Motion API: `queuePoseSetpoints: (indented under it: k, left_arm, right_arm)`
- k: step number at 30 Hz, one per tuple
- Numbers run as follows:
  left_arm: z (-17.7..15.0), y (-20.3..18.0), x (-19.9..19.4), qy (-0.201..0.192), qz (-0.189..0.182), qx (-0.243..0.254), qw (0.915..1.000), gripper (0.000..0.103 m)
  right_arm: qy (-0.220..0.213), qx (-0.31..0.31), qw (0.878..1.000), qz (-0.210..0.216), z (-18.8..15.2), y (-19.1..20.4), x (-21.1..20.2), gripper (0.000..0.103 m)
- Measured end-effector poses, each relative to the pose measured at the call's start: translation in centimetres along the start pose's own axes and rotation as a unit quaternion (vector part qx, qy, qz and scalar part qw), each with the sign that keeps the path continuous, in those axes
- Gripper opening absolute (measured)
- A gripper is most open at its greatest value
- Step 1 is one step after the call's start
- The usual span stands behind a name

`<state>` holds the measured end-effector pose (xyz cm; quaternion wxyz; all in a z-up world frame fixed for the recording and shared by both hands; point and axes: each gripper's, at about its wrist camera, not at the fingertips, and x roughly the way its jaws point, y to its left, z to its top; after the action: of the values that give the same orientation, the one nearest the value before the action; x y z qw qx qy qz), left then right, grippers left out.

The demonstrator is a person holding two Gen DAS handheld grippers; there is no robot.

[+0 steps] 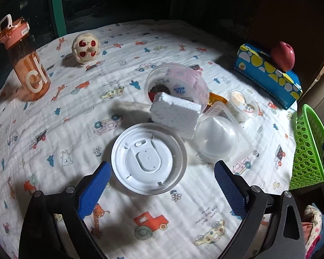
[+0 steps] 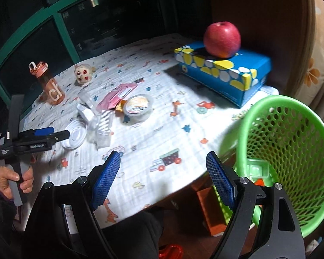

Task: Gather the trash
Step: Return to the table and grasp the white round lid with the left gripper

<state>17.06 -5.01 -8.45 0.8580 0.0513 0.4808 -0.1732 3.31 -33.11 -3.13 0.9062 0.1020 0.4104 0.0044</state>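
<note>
Jaws: left gripper (image 1: 162, 172) spread wide with nothing pinched, the white round lid (image 1: 149, 158) lying between and just beyond its tips; right gripper (image 2: 163, 168) also parted and empty, over the near edge of the surface (image 2: 162, 129).
Collected so far: green mesh basket (image 2: 291, 151) stood at the surface's right edge, holding a clear tray and an orange-red scrap at its bottom.
Left to collect: lid, white foam block (image 1: 175, 113), clear dome cup (image 1: 220, 140), tipped tub (image 1: 175, 84), small sealed cup (image 2: 138, 105), pink wrapper (image 2: 116, 96), ribbed clear tray (image 2: 103, 131), all clustered mid-surface.
Progress, my judgement: early; most trash untouched, lid looked next.
Probably not trash: orange bottle (image 1: 26, 62), plush toy (image 1: 85, 47), apple (image 2: 222, 38) on the blue box (image 2: 222, 75).
Hard to read: basket's contents blurred by mesh; orange scrap behind the foam half hidden; surroundings dark; only a hand (image 2: 13, 179) of the person showed.
</note>
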Motion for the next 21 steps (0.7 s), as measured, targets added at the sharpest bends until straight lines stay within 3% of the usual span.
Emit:
queuePoseSetpoints:
  k: [10,21]
  left_arm:
    - [-0.6,1.4,3.6,0.029,0.001,0.014,0.9995,0.094]
    - [-0.2,1.5,5.0,0.034,-0.004,0.026,0.9991,0.094]
  right_arm:
    - [0.018,-0.021,0.999,0.017,0.6,2.8,2.3,0.081]
    - [0.033,-0.041,0.998,0.033,1.1,5.2,4.8,0.081]
